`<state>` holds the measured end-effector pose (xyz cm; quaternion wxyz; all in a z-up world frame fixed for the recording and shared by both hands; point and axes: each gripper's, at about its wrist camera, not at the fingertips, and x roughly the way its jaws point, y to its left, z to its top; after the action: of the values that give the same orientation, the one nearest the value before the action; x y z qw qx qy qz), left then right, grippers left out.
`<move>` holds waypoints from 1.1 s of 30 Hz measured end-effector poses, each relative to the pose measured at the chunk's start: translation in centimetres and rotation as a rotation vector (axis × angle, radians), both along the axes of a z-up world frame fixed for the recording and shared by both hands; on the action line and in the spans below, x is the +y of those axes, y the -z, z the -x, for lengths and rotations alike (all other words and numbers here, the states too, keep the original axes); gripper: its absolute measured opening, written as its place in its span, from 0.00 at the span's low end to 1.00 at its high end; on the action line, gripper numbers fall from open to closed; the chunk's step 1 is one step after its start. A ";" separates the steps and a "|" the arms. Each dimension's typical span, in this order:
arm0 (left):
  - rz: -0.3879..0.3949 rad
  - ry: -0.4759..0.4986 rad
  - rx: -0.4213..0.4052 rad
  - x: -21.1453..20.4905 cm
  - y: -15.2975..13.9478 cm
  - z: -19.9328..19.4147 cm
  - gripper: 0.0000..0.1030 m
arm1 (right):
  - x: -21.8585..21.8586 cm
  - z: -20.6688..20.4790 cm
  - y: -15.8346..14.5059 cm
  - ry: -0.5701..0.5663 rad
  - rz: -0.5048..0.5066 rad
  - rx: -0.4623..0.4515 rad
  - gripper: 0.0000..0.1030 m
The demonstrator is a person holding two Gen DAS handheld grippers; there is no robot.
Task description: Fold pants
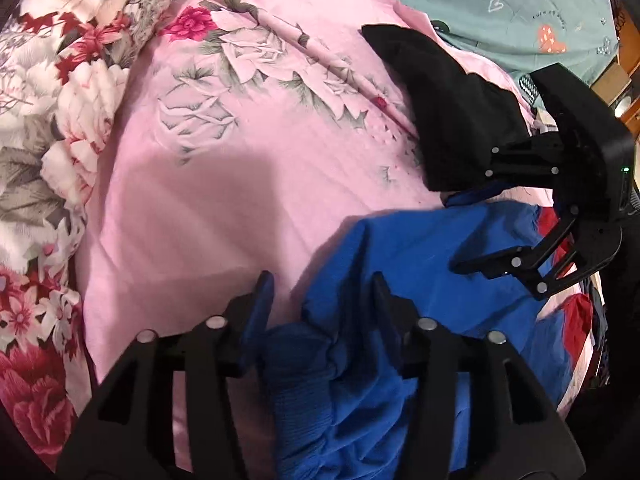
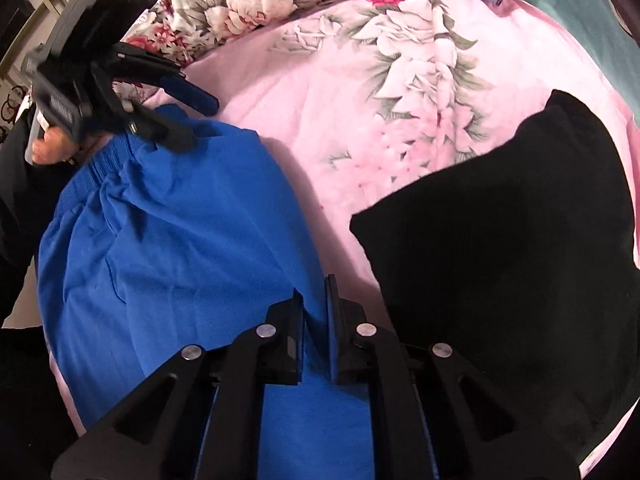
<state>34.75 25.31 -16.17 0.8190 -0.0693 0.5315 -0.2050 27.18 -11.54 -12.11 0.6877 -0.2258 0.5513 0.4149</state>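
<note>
We work over a bed point(image 1: 240, 200) spread with a pink flowered sheet, a floral quilt point(image 1: 60, 120) bunched along one side and a teal blanket point(image 1: 500, 8) at the far edge.

In the left wrist view, the blue pants point(image 1: 420, 280) lie crumpled on the sheet close under us. Our left claw point(image 1: 320, 292) stands half open, its fingers astride the gathered waistband, with cloth between them but not pinched. A black folded garment point(image 1: 452, 112) sits just beyond, and our right claw point(image 1: 464, 224) reaches in from the right edge at the far side of the pants.

In the right wrist view, the pants point(image 2: 168, 240) spread out to the left, the elastic waistband toward the left claw point(image 2: 200, 120), which hovers at that band with a hand point(image 2: 44, 148) behind it. Our right claw point(image 2: 316, 300) is closed, pinching a fold of blue cloth at the pants' near edge. The black garment point(image 2: 500, 260) lies just beside it on the right.

We judge this the opening step: taking hold before spreading. Next, the left claw needs to close on the waistband, then both lift and pull apart to flatten the pants.
</note>
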 end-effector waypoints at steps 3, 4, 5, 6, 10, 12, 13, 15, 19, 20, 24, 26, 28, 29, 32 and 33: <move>-0.003 0.014 0.008 -0.3 -0.2 -0.1 0.55 | -0.7 1.7 0.4 -0.005 0.015 -0.015 0.09; -0.001 0.023 0.015 -0.4 -0.2 -0.2 0.60 | -1.2 2.0 0.4 -0.007 0.019 -0.020 0.09; 0.004 0.032 0.024 -0.5 -0.2 -0.3 0.64 | -1.9 2.4 0.5 -0.007 0.022 -0.020 0.09; 0.010 0.040 0.037 -0.6 -0.3 -0.5 0.66 | -2.9 3.2 0.6 -0.002 0.022 -0.016 0.09; 0.019 0.060 0.073 -0.7 -0.2 -1.5 0.70 | -4.0 5.5 1.0 0.007 0.022 -0.014 0.09; 0.061 0.052 0.099 0.1 -0.2 -1.8 0.70 | -5.7 5.6 0.9 0.011 0.020 -0.011 0.09; 0.087 0.044 0.108 0.6 -0.2 -1.9 0.70 | -5.8 5.9 1.0 0.012 0.020 -0.010 0.09; 0.164 0.025 0.134 1.8 0.1 -2.1 0.70 | -6.4 7.2 1.2 0.022 0.019 -0.014 0.09; 0.197 0.005 0.151 2.3 0.4 -2.2 0.63 | -6.9 8.5 0.6 0.028 0.024 -0.021 0.09; 0.187 0.014 0.148 2.0 0.4 -2.1 0.63 | -6.0 9.0 0.3 0.027 0.023 -0.026 0.09; 0.150 0.064 0.143 -0.2 0.2 -2.1 0.63 | -9.5 12.4 -2.0 0.047 -0.008 -0.035 0.09; 0.108 0.084 0.128 -1.2 0.3 -1.9 0.29 | -10.8 14.2 -3.0 0.053 -0.016 -0.047 0.09; 0.116 0.091 0.147 -1.6 0.9 -2.1 0.11 | -11.5 16.9 -4.3 0.066 -0.028 -0.069 0.09; 0.116 0.080 0.134 -1.5 1.0 -2.1 0.10 | -12.0 19.0 -4.8 0.083 -0.037 -0.080 0.09; 0.084 0.070 0.070 -1.9 0.3 -1.4 0.08 | -10.8 24.7 -6.7 0.133 -0.073 -0.100 0.09; 0.080 0.068 0.047 -2.0 -0.1 -1.2 0.07 | -10.3 27.3 -7.3 0.139 -0.078 -0.107 0.09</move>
<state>35.93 23.33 -16.07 0.7953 -0.0888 0.5440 -0.2525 -0.11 -21.82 -4.81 0.7517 -0.1819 0.5113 0.3747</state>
